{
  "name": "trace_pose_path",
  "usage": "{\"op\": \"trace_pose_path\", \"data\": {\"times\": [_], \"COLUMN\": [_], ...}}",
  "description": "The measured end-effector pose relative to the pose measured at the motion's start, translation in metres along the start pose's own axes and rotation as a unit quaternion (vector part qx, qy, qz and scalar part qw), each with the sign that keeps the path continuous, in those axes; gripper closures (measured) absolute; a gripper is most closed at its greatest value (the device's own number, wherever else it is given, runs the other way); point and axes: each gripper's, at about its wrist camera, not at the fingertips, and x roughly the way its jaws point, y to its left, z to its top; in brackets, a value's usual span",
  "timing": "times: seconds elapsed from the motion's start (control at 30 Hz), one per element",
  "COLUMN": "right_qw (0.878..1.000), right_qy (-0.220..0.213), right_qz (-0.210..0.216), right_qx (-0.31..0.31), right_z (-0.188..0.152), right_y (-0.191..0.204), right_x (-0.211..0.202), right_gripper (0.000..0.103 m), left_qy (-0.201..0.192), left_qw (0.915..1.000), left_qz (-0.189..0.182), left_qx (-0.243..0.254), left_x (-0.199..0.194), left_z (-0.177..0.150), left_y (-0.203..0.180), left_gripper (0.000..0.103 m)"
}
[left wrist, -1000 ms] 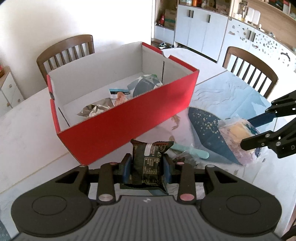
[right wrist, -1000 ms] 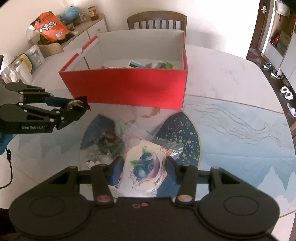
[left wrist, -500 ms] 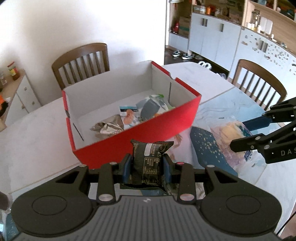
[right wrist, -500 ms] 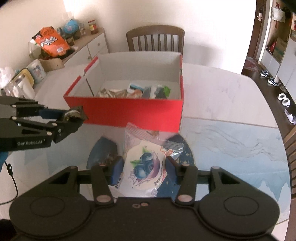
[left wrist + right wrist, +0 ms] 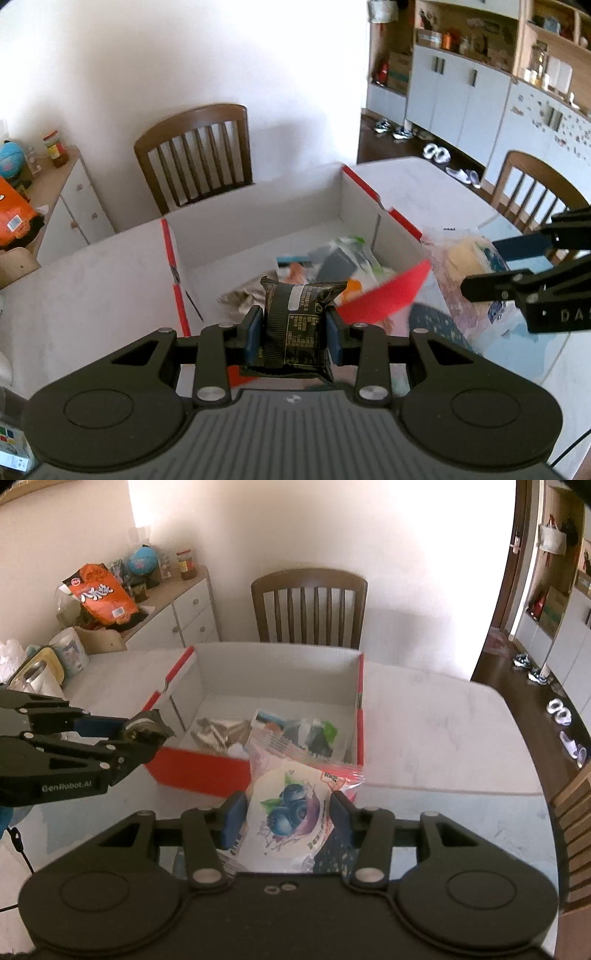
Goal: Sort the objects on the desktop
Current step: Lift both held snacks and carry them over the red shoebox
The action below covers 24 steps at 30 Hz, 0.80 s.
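My left gripper (image 5: 293, 328) is shut on a small black snack packet (image 5: 295, 325), held in the air over the near wall of the red cardboard box (image 5: 384, 299). My right gripper (image 5: 286, 812) is shut on a clear pastry bag printed with blueberries (image 5: 288, 812), raised just before the box's front wall (image 5: 199, 771). The white inside of the box holds several wrappers (image 5: 218, 734), among them a grey-green pouch (image 5: 310, 734). Each gripper shows in the other's view: the right one (image 5: 484, 269) with its bag, the left one (image 5: 147, 734) with the packet.
The box stands on a white table (image 5: 424, 723) with a blue patterned mat (image 5: 461, 812) nearer me. Wooden chairs (image 5: 310, 609) stand behind the table and at its right (image 5: 532, 192). A sideboard (image 5: 173, 616) with an orange bag is at the left.
Both grippers have risen with their packets and come closer to the box, so I now look down into it. Neither grip has changed.
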Motion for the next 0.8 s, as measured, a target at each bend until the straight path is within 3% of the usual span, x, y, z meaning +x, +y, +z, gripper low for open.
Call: {"op": "trace_pose_path", "data": {"times": [0.6,0.8], "right_qw": [0.999,0.999], "right_qy": [-0.034,-0.036], "right_qz": [-0.01,-0.015], "right_qx": [-0.021,-0.025], "right_z": [0.055,0.063], "right_y": [0.012,0.014], "right_x": [0.023,0.04], "right_gripper": [0.054,0.054], "left_qy": [-0.029,-0.015], "left_qw": [0.9988,0.999], "left_qz": [0.035,0.033], "left_qx": [-0.016,-0.025], "left_x": [0.022,0.042], "left_z": [0.062,0.073], "left_y": [0.044,0.055], "left_gripper": [0.069,0.069]}}
